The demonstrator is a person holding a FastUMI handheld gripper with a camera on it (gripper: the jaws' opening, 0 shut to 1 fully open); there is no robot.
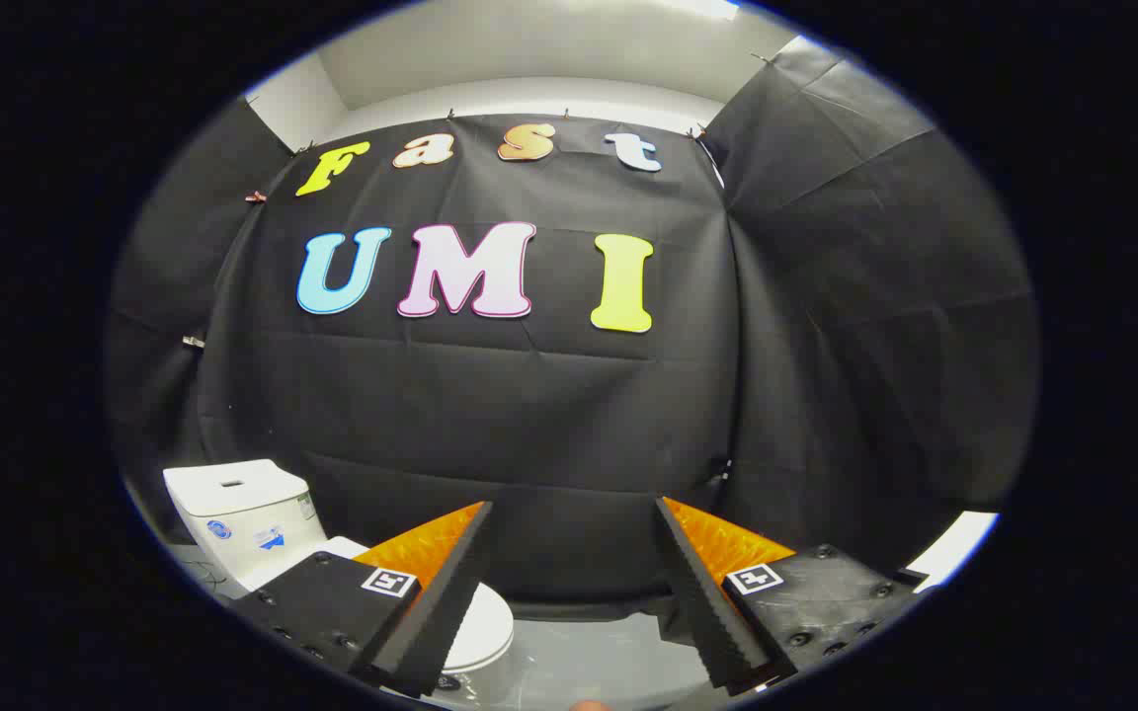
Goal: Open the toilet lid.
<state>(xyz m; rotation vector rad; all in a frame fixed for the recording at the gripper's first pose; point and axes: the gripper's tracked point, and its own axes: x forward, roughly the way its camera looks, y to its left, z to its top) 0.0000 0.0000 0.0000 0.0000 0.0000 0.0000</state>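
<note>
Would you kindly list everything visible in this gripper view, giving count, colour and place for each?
toilet tank: one, white, standing against the booth wall, beyond and to the left of the left finger; stickers on its front, too small to tell.
toilet lid: one, white, lying closed, partly hidden behind the left finger.
booth wall: black cloth, hung across the back and both sides.
room wall: white, above the cloth.
floor: grey and shiny, seen between and below the fingers.
gripper: one, jaws wide apart, holding nothing, aimed at the cloth to the right of the toilet; a square marker tag on each finger mount.
</note>
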